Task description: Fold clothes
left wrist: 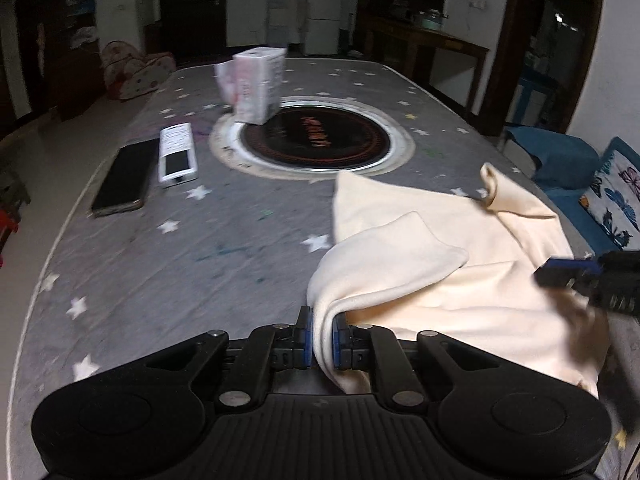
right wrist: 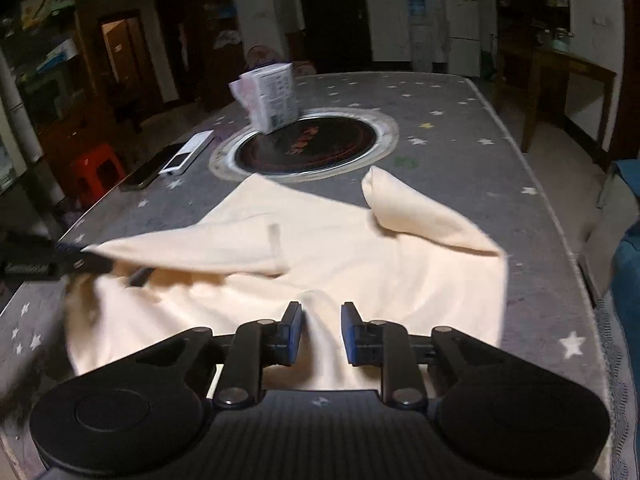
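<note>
Cream garment (left wrist: 420, 256) spread on the counter (left wrist: 180, 260), one edge pinched.
Left wrist: left tongs (left wrist: 320, 336) clenched on a fold; could slip out, or drag toward phone (left wrist: 124, 178) and remote (left wrist: 178, 152). Right wrist: right tongs (right wrist: 320, 332) released, straddling a ridge; tissue pack (right wrist: 272, 96) beyond.

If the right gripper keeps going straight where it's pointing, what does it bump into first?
Probably the cream garment: the right gripper points down at it, with a raised fold already between its pads. Depth is hard to judge, but nothing else lies ahead before the cloth.
</note>
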The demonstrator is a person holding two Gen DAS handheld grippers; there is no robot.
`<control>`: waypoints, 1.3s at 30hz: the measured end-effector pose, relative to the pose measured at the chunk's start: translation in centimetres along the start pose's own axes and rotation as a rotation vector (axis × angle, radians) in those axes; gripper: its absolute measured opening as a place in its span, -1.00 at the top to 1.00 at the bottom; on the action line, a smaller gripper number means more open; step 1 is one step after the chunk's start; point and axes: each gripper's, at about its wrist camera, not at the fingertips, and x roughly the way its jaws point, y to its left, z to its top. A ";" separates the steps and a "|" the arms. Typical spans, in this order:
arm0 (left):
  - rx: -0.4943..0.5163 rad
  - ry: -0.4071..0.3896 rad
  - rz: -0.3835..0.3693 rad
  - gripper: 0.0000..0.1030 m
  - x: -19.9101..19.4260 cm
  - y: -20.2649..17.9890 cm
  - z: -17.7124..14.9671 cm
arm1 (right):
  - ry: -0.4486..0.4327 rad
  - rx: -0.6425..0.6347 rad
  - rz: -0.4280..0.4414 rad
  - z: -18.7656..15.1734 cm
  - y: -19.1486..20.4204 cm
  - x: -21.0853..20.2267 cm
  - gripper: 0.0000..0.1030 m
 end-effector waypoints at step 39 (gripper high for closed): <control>-0.074 0.088 0.073 0.18 -5.5 7.3 -6.5 | 0.019 0.188 -0.188 4.8 -7.4 8.4 0.40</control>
